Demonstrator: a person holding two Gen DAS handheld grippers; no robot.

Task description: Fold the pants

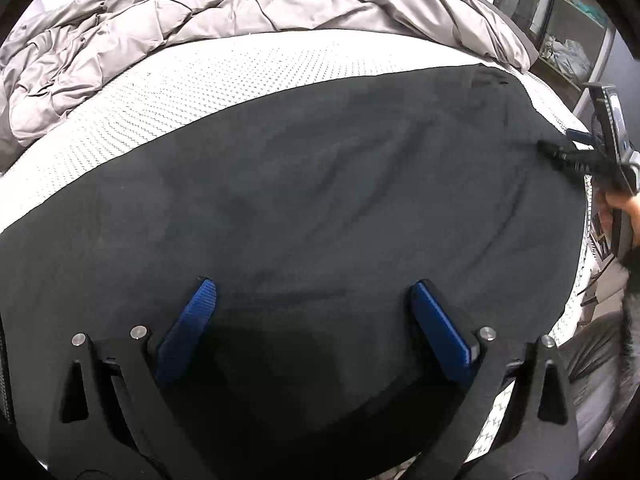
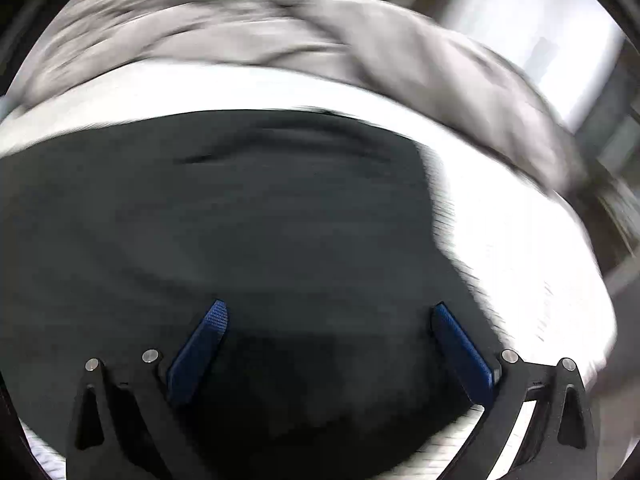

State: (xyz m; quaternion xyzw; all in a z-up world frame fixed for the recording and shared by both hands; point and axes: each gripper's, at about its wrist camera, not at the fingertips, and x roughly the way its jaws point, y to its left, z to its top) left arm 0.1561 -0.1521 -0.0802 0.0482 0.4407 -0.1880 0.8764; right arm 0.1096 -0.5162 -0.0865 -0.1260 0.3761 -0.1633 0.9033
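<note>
Rumpled grey comforter (image 1: 168,28) beyond pants (image 1: 320,184)

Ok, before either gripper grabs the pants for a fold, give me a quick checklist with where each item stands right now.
1. Left gripper open over the fabric: ok, blue pads spread wide, nothing between them.
2. Right gripper open: ok, pads spread in its own view.
3. Pants lying flat on the mattress: ok, spread out with only shallow wrinkles.
4. Comforter clear of the pants: ok, bunched up at the far side, apart from them.
5. Right gripper steady: not ok, its view is motion-blurred.
6. Which edge is waistband or hem: cannot tell.
</note>
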